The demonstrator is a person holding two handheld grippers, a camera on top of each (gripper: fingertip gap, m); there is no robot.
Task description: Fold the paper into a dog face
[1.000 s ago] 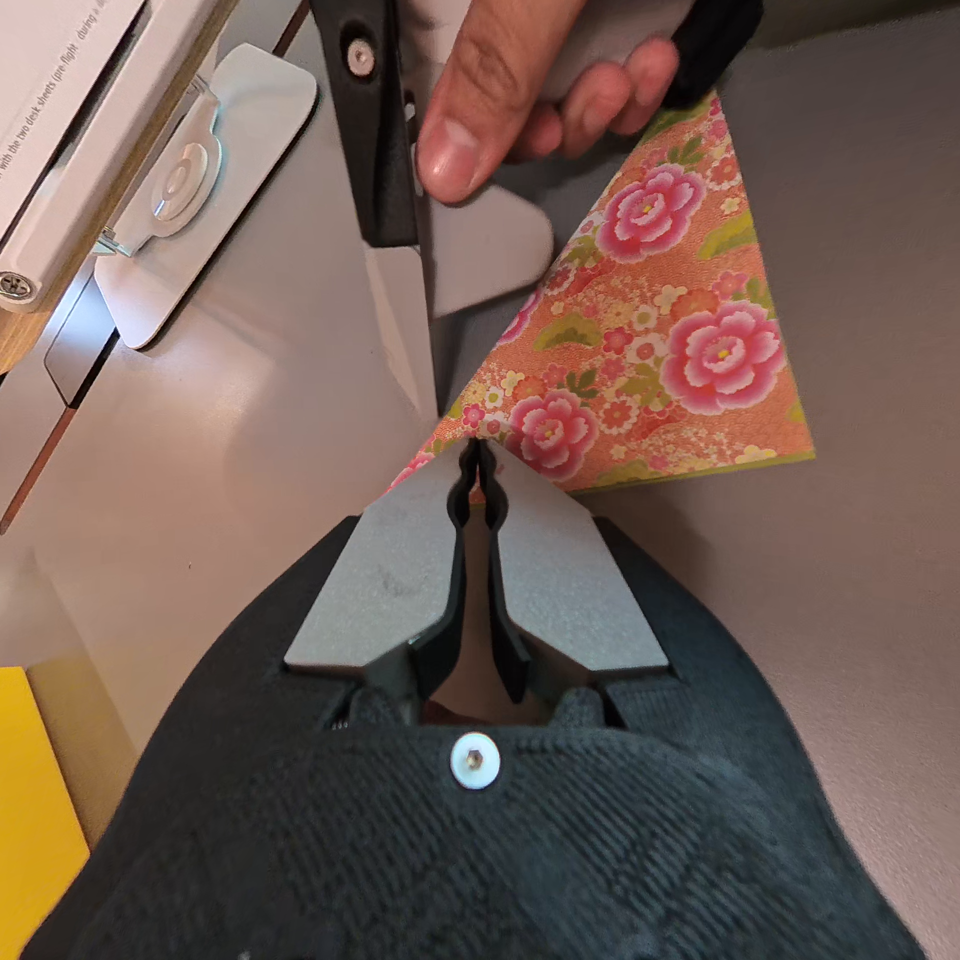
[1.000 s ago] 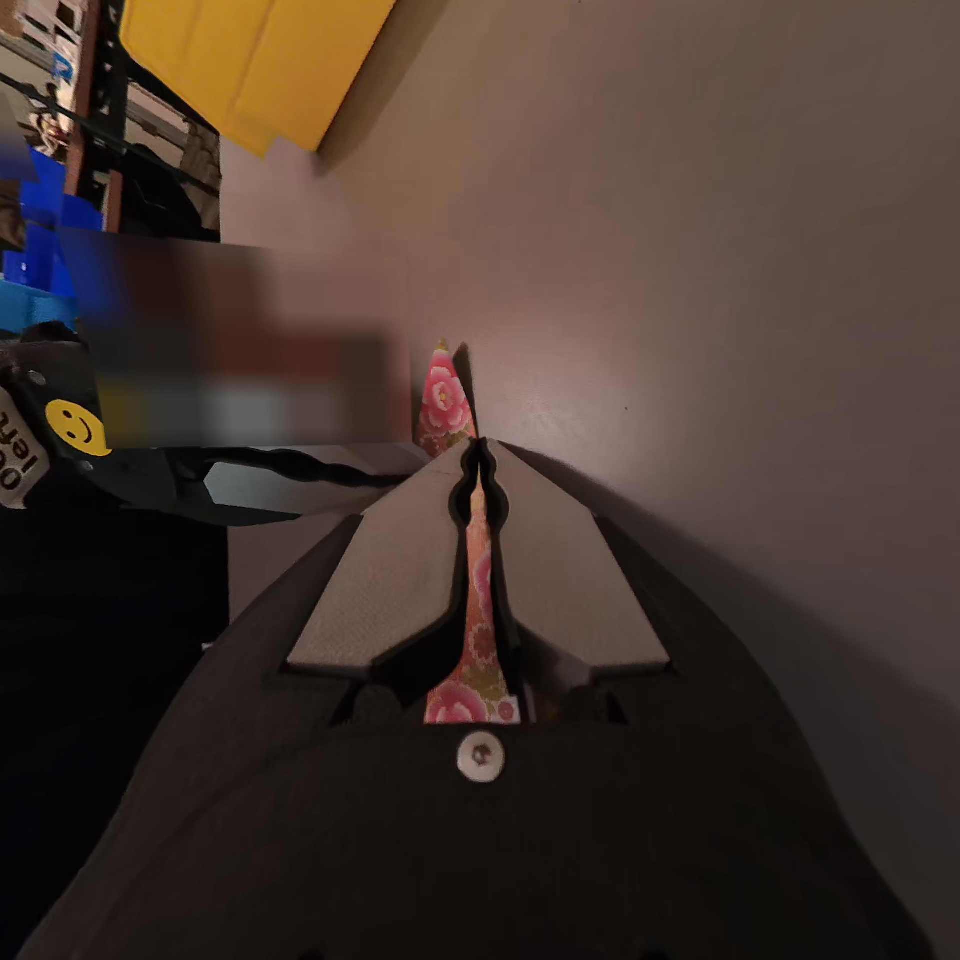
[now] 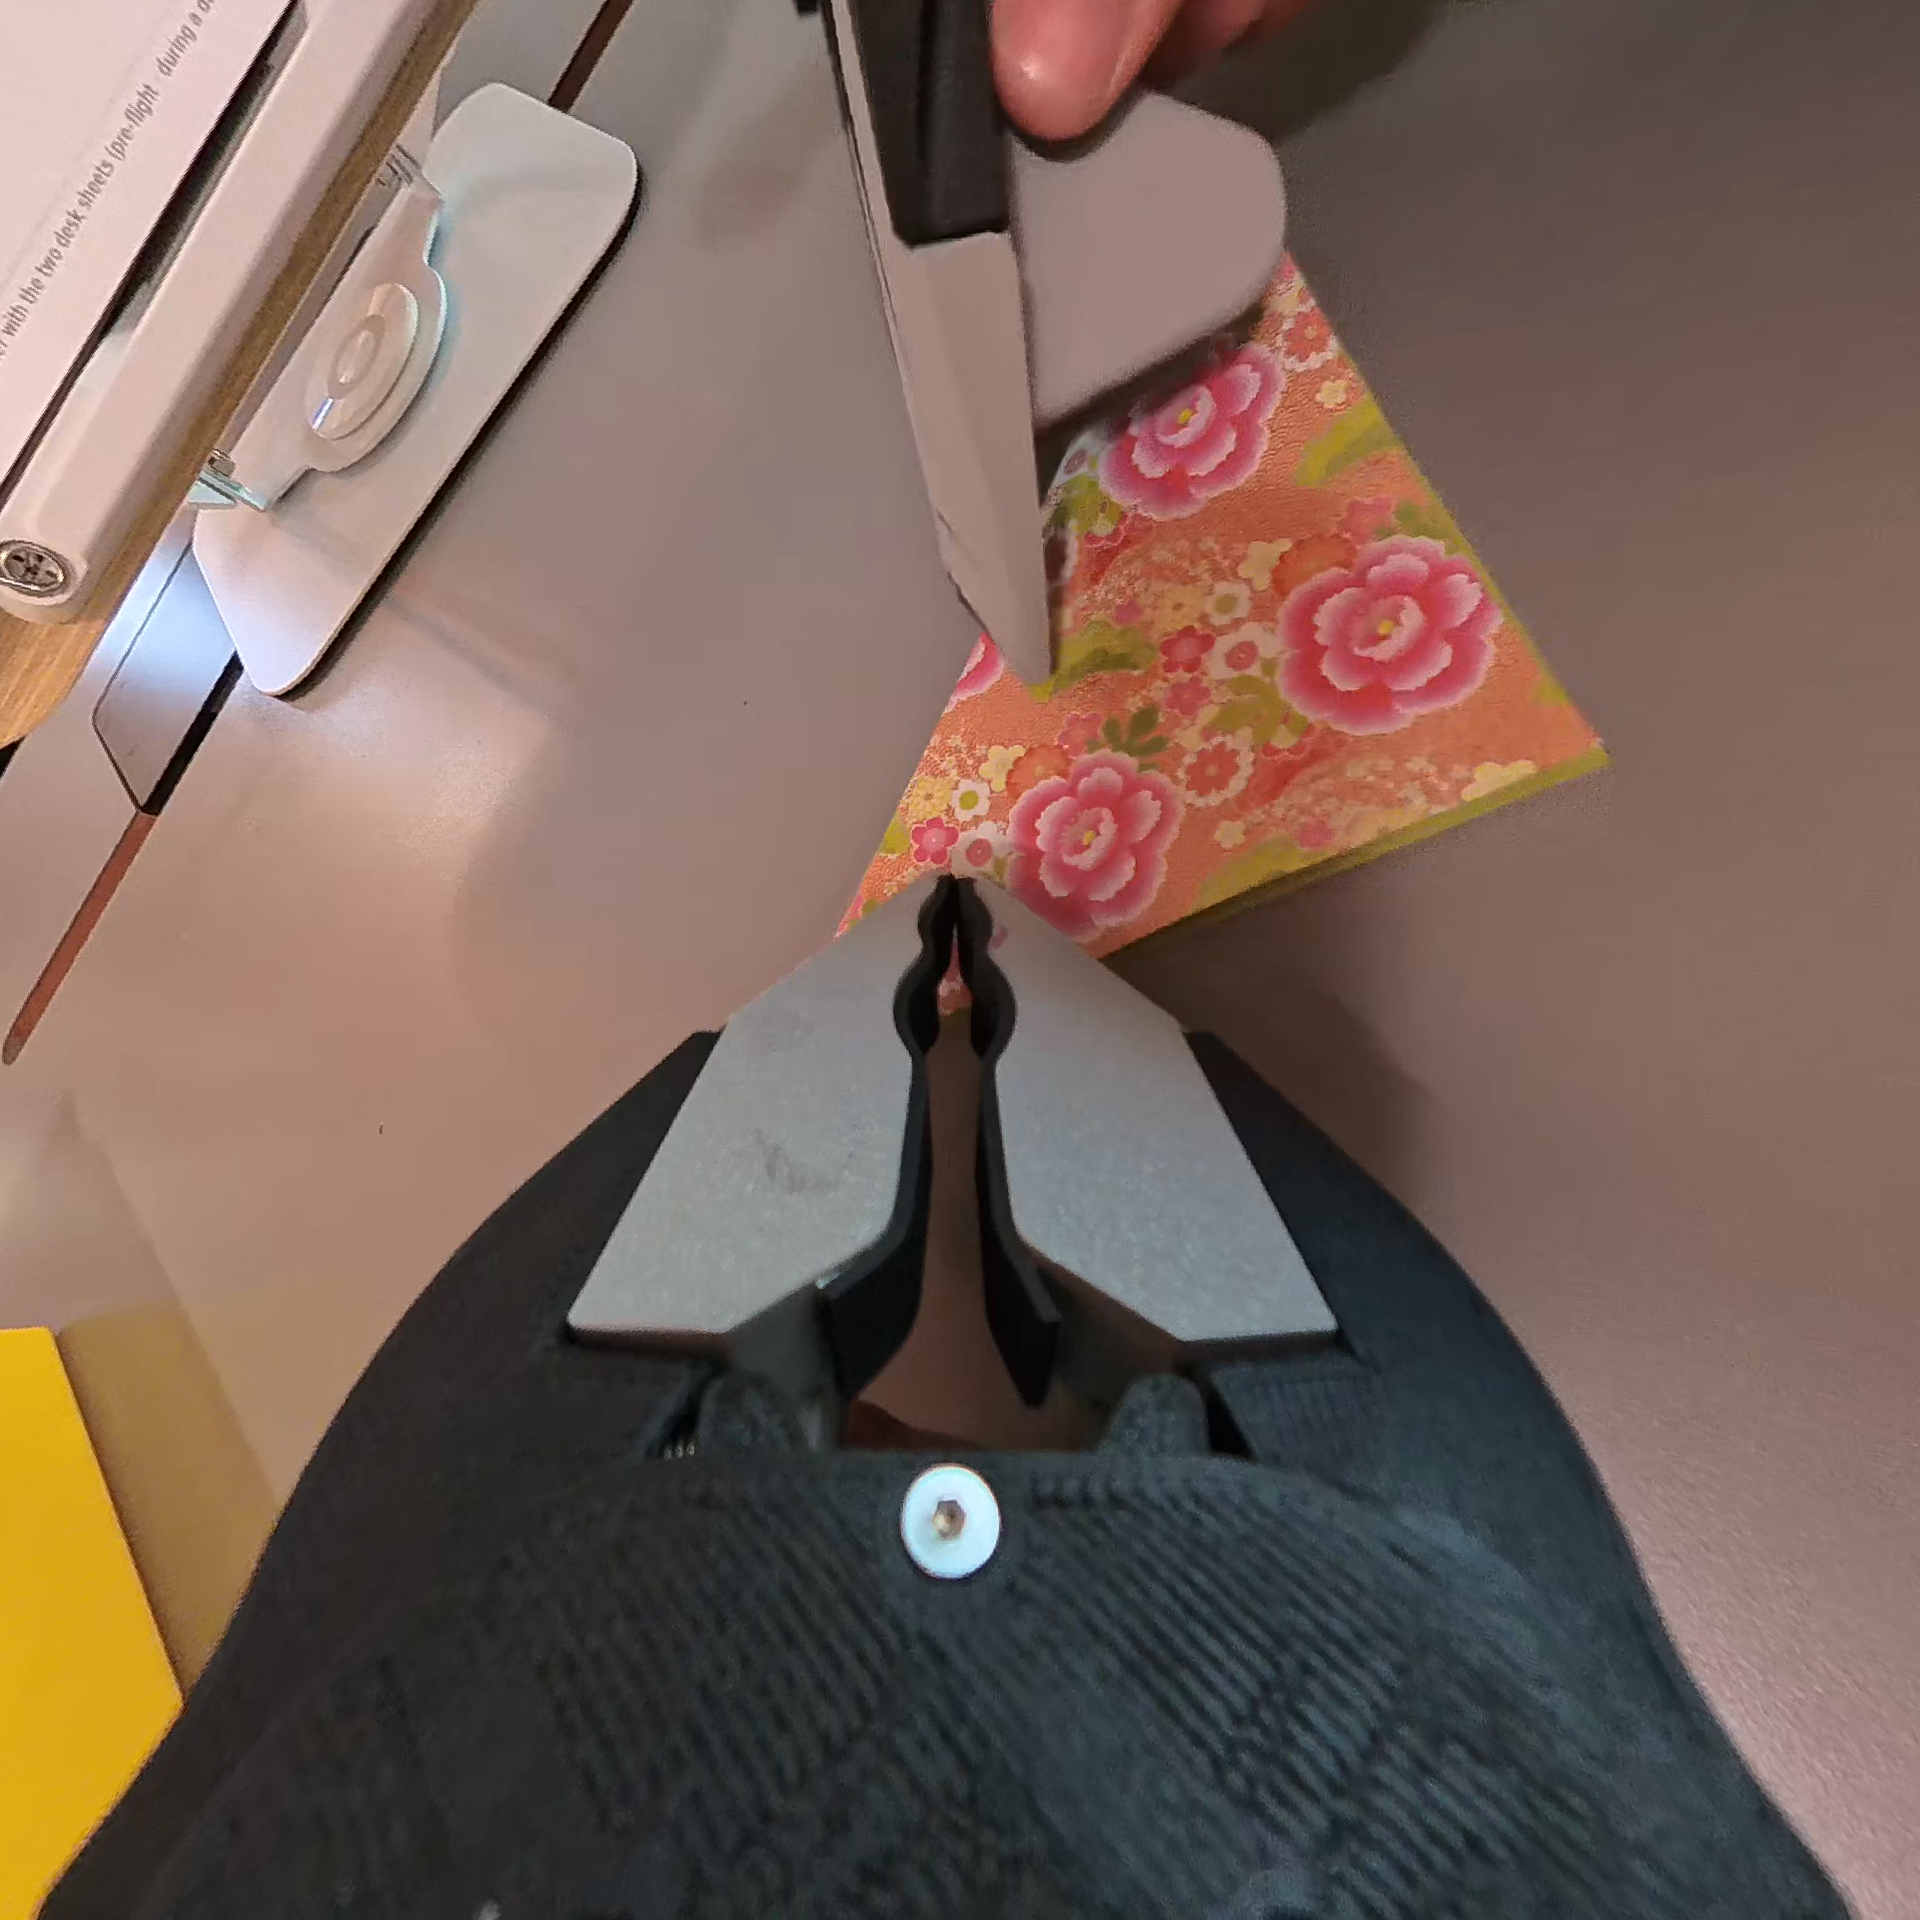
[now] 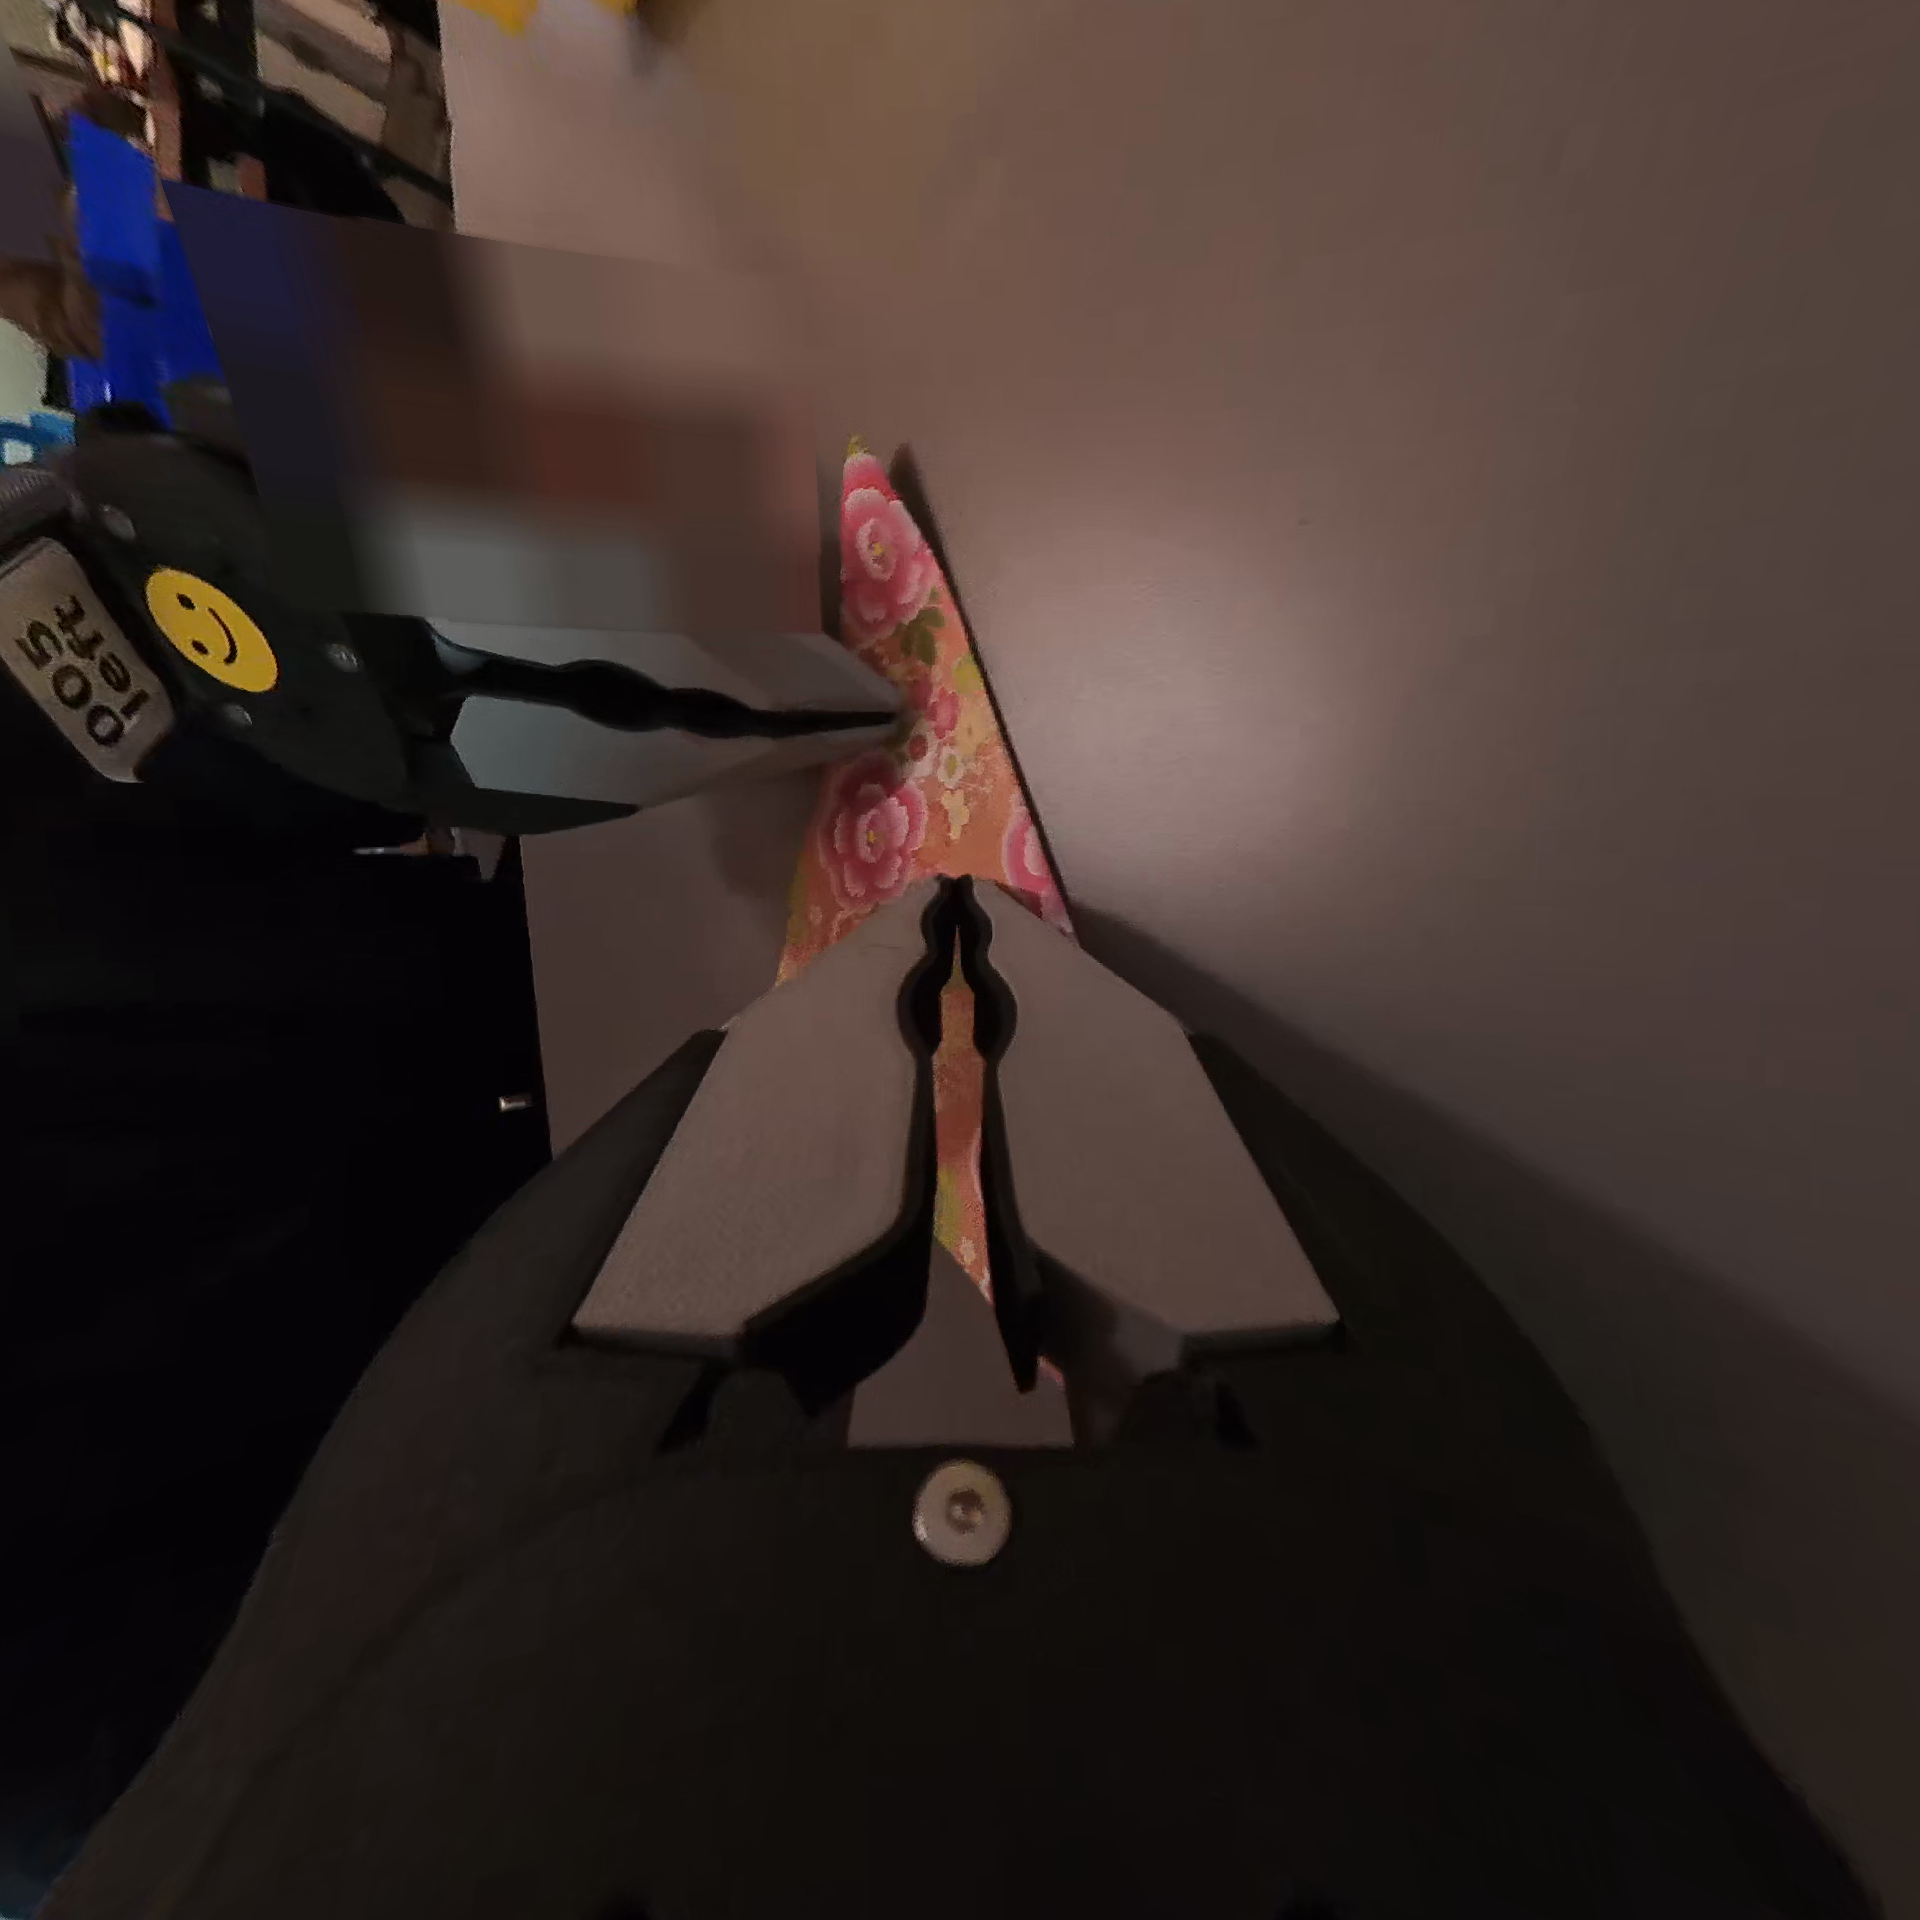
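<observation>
Surface: grey table (image 3: pixel 623 831), matte, lit from above.
Paper: floral orange-pink paper (image 3: pixel 1247 707), folded to a triangle, lies flat on the table; its green underside shows along the near edge.
Left gripper: left gripper (image 3: pixel 956 894) has its fingers pressed together on the near corner of the paper.
Right gripper: right gripper (image 4: pixel 961 894) is closed on the paper, a strip of which runs between its fingers; a thumb (image 3: pixel 1060 62) rests on its body.
Change: compared with a second ago, the right gripper sits farther along the paper's left edge, and more paper shows past its tips.
Edges: a white hinged bracket (image 3: pixel 416 343) stands at the table's far left, a yellow box (image 3: pixel 62 1610) near left.
Room: bare table right of the paper.
</observation>
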